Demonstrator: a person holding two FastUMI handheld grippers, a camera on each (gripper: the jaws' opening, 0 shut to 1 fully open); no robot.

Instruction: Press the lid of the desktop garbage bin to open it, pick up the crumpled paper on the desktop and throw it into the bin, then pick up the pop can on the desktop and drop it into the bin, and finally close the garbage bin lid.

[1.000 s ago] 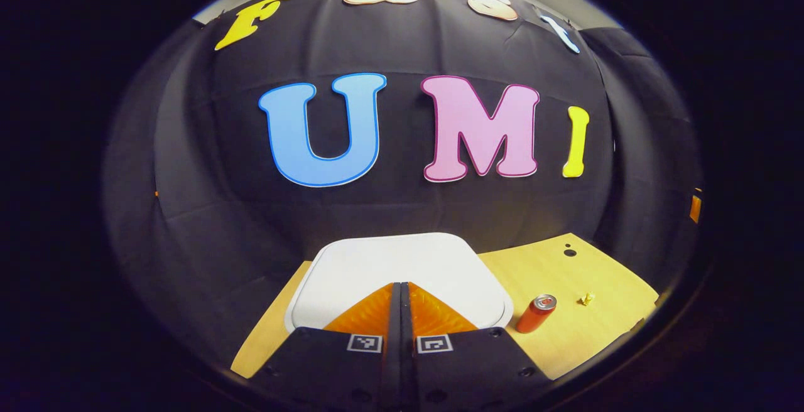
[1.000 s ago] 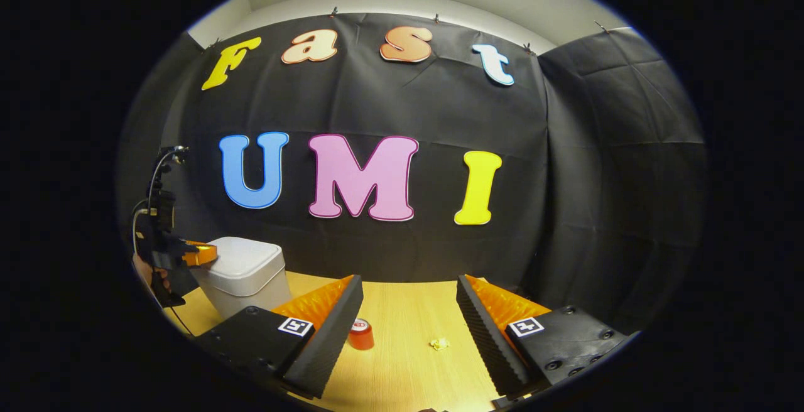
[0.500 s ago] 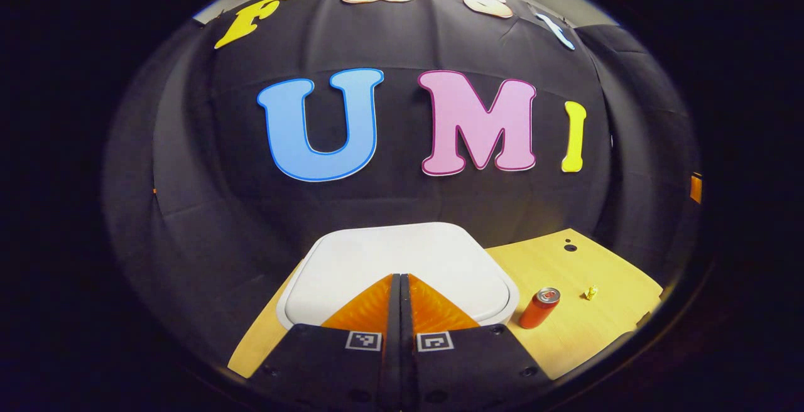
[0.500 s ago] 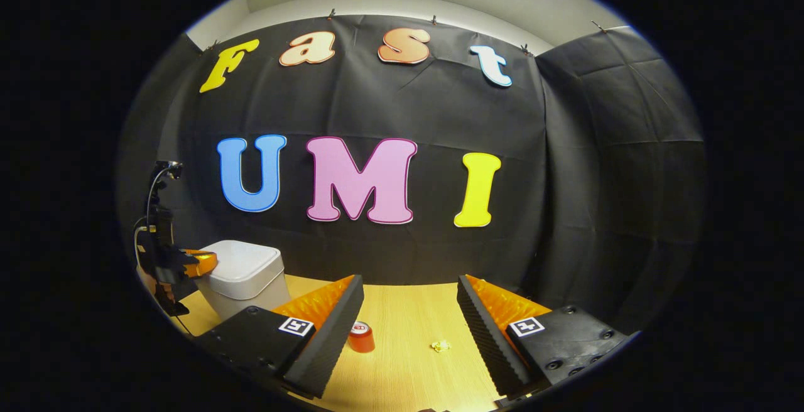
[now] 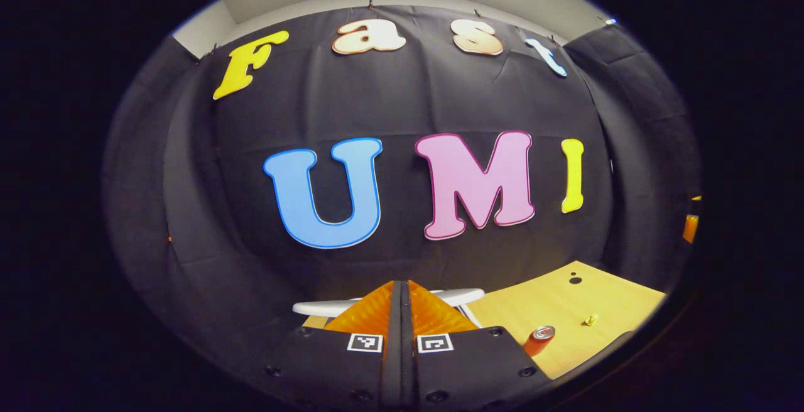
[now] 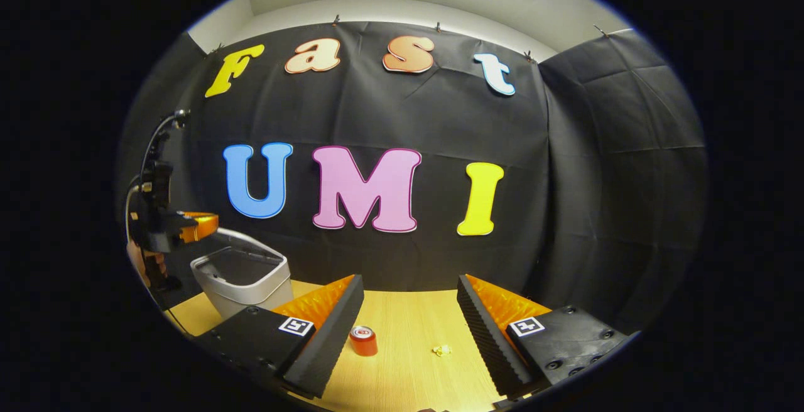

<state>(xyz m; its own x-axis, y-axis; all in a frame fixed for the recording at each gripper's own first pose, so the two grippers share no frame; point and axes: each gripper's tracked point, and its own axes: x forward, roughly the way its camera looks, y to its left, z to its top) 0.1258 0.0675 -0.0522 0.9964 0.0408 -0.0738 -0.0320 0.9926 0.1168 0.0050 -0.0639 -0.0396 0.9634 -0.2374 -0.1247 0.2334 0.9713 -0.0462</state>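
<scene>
Two tongs are ready: the left tongs (image 5: 400, 292) sit pressed shut and empty above the bin (image 6: 244, 277), whose lid (image 5: 389, 303) is up; the right tongs (image 6: 408, 311) gape wide — lower them around the crumpled paper (image 6: 441, 350) at 5 o'clock of the can (image 6: 363, 340), square to the desk (image 6: 408, 374).

I see bin (image 6: 246, 283) as smooth pale plastic, faint sheen on raised lid (image 5: 452, 298); beside bin, tabletop (image 6: 408, 362) looks light wood, matt, fine grain; can (image 6: 363, 340) near bin reads glossy metal; paper ball (image 6: 441, 350) beyond can, creased; wall cloth (image 6: 597, 167) behind bin matt, wrinkled fabric
</scene>
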